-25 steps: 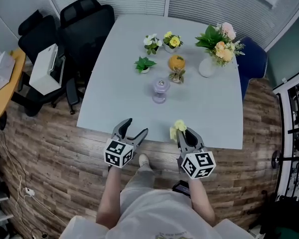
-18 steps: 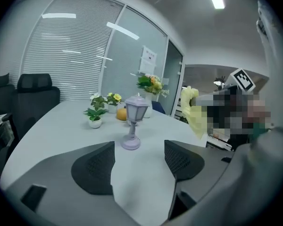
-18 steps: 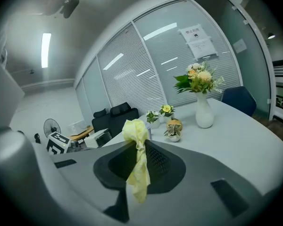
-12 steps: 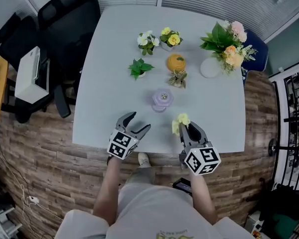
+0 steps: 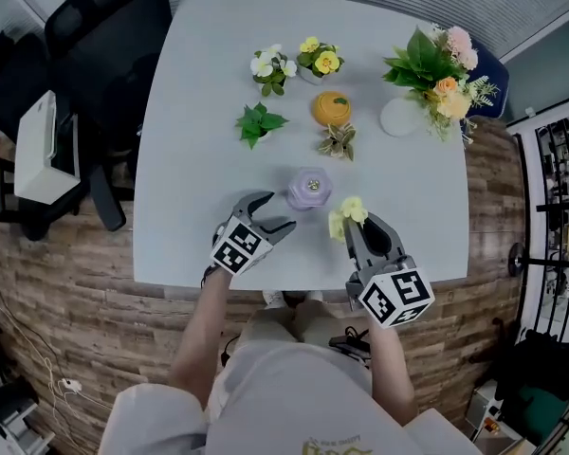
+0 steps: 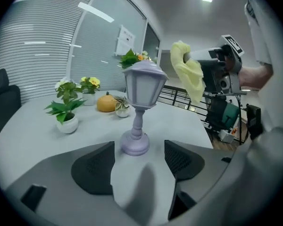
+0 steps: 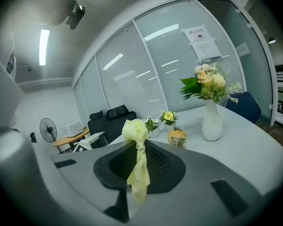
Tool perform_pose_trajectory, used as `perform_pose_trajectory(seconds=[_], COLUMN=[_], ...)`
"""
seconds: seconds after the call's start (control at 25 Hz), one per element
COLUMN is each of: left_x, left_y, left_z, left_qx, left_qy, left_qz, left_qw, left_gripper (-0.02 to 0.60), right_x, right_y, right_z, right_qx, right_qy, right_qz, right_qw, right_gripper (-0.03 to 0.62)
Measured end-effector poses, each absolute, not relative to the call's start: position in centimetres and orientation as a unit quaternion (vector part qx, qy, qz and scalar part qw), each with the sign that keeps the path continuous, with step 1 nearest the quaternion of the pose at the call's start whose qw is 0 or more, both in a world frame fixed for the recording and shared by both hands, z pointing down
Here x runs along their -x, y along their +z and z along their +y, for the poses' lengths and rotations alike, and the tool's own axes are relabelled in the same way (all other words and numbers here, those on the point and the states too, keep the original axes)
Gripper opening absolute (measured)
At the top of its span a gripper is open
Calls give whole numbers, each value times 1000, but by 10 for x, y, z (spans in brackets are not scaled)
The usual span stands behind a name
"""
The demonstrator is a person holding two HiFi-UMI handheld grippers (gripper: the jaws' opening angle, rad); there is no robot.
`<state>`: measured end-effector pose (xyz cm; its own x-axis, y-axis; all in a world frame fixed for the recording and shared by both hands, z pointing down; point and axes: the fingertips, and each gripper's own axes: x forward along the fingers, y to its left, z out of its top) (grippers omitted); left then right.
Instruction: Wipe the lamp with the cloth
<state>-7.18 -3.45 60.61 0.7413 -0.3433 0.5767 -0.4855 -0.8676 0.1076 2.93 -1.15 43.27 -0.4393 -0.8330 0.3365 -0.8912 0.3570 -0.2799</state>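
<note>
We find the lamp (image 5: 309, 189) upright on the near part of the table (image 5: 199, 83), just beyond the left gripper (image 5: 276, 211); that gripper's jaws stand spread and empty, lined up on the lamp's base but short of touching it, apparently placed to steady it; the right gripper (image 5: 358, 228), just right of the lamp, is pinching the yellow cloth (image 5: 344, 219), which hangs clear of the lamp; we judge wiping not yet begun.

Even, bright ceiling-strip lighting; soft shadows; heavy fisheye vignette on gripper views; near claw bodies blurred.
</note>
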Motion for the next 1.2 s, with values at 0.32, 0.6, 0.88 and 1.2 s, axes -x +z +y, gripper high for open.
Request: perform_pose_trajectory(seconds=[0.32,0.6,0.88,1.2], left_x=[52,38,36,35], left_y=[625,637,644,649], left_z=[-43,-44,-54,-61], left_qx=[-927,-928,-918,-906], left_qy=[317,326,348,367], left_qz=[-174,-152,-173,-200], left_qw=[97,93,76,71], left_gripper=[308,308,308,308], right_x=[-25,-22,-26,-21], right_y=[420,413,421,433], right_z=[-30,-47,-55,-67], right_qx=[-495,-470,-449,-420], right_qy=[213,212,226,232], right_qz=[-841,-855,-863,-875], right_qw=[48,51,52,64], right_gripper=[52,52,52,52])
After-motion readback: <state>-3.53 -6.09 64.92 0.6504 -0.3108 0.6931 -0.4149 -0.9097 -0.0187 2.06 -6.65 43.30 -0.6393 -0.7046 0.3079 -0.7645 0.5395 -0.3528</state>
